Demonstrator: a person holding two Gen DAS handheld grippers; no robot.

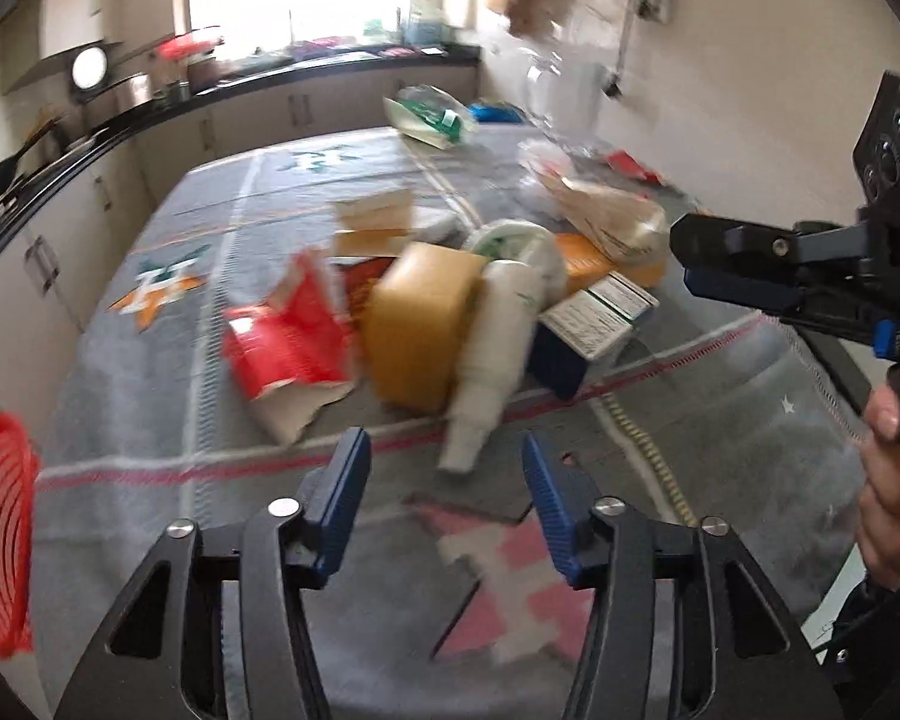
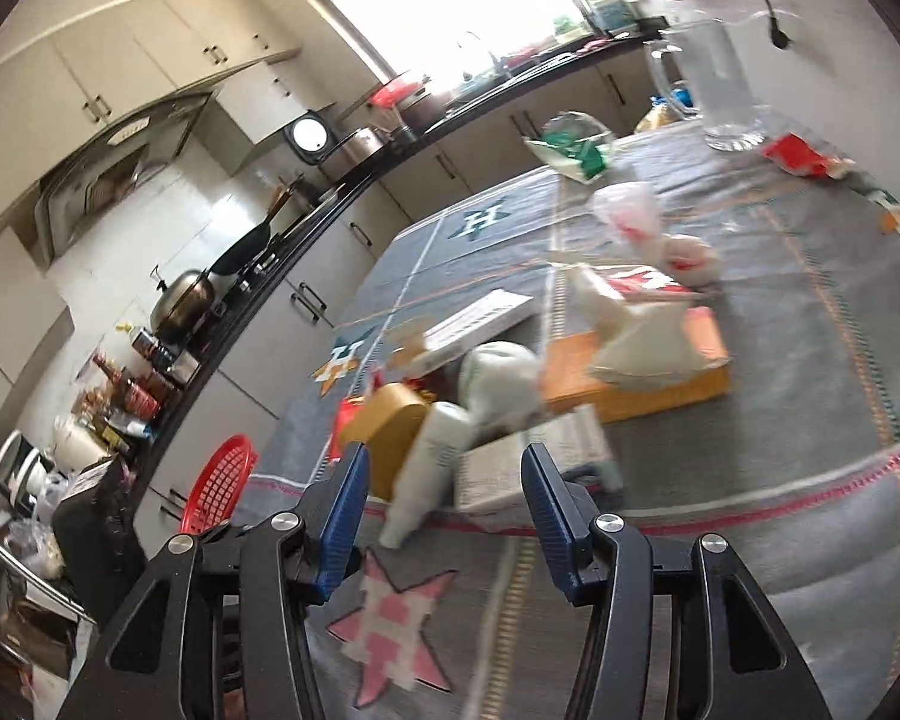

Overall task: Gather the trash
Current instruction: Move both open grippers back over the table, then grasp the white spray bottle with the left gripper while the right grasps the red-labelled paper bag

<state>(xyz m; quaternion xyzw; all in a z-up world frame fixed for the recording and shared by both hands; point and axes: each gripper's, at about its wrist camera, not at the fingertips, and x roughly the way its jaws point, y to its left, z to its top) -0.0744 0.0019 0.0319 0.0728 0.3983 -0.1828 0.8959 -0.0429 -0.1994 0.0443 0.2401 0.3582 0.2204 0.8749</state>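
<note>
Near the white bottle (image 1: pixel 498 348) on the grey tablecloth (image 1: pixel 150 396), left gripper (image 1: pixel 447 495) and right gripper (image 2: pixel 444 501) both hover half-spread, holding nothing.

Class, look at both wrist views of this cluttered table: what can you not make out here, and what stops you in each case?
- Red basket: cut off by the left wrist view's edge.
- Print on the white label: too blurred to read.
- Underside of the white bottle: hidden, it lies on other trash.
- Counter items, right wrist view: too small to identify.
- Right gripper in the left view: seen side-on, opening unclear.
</note>
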